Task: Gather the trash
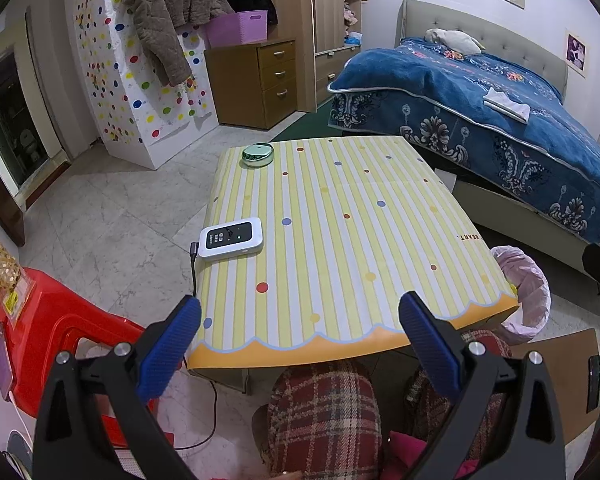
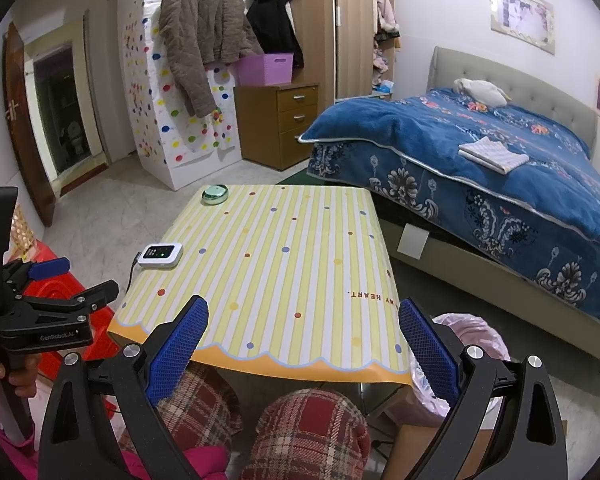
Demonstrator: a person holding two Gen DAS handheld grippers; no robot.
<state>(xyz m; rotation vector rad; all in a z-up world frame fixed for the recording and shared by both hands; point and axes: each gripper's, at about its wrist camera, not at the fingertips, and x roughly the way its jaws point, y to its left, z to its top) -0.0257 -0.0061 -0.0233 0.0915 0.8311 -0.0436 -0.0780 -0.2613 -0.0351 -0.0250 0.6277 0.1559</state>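
- I hold both claws above the near edge of the low bench [image 1: 340, 220] covered in yellow-and-white striped paper with coloured dots; the left claw [image 1: 300, 312] is spread wide and grips nothing, and the right claw [image 2: 304, 316] is likewise spread and empty.
- No loose trash shows on the bench; only a white pocket router with a dark screen [image 1: 231, 238] on its black cable and a round green tin [image 1: 257, 154] sit along the left side, and neither looks like rubbish to me.
- The bin lined with a pink plastic bag [image 1: 528, 292] stands on the floor just beside the bench's right near corner, nearest my right claw.
- My judgement: the collecting looks finished or not yet begun here. To do this step well I would scan the floor and bed before closing on anything, and keep clear of the router cable.
- Readable writing: "MY HEART." printed on the bench cover near the right edge, and "GenRobot.AI" on the left claw's body in the right wrist view.
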